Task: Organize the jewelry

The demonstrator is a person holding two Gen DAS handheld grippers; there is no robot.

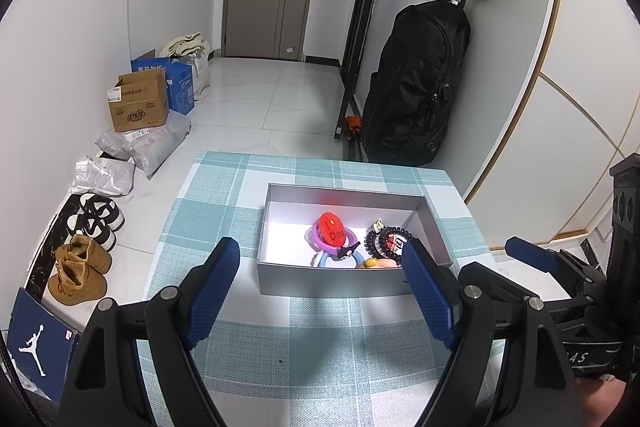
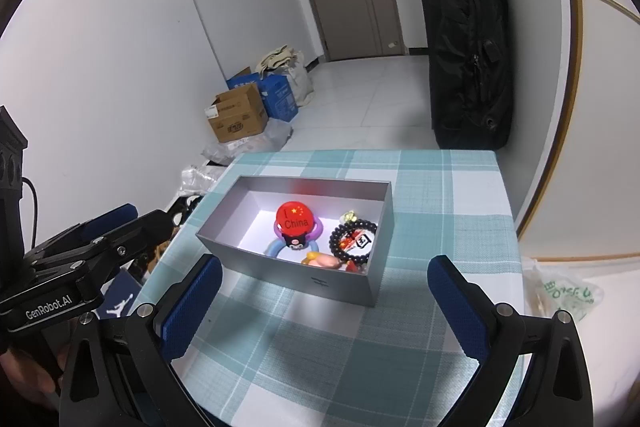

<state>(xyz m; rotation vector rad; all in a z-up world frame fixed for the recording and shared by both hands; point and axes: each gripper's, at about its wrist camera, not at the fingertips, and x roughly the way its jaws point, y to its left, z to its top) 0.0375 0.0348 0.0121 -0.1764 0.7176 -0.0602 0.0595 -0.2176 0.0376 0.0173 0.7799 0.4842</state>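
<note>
A grey open box (image 1: 332,279) (image 2: 288,269) stands on the teal checked tablecloth (image 1: 320,339) (image 2: 320,347). Inside lie a red "China" badge (image 1: 333,229) (image 2: 295,218), purple and blue rings (image 1: 316,241) (image 2: 276,247), a black bead bracelet (image 1: 374,243) (image 2: 352,237) and small orange pieces (image 1: 378,263) (image 2: 324,260). My left gripper (image 1: 324,259) hovers open just in front of the box, nothing between its fingers. My right gripper (image 2: 324,275) is open too, its fingers flanking the box's near corner without touching it.
The small table ends close behind the box; beyond lies white tile floor. Cardboard and blue boxes (image 1: 140,103) (image 2: 240,115), parcels and shoes (image 1: 80,267) line the left wall. A black backpack (image 1: 416,83) (image 2: 468,51) hangs at right. A plastic bag (image 2: 564,295) lies right of the table.
</note>
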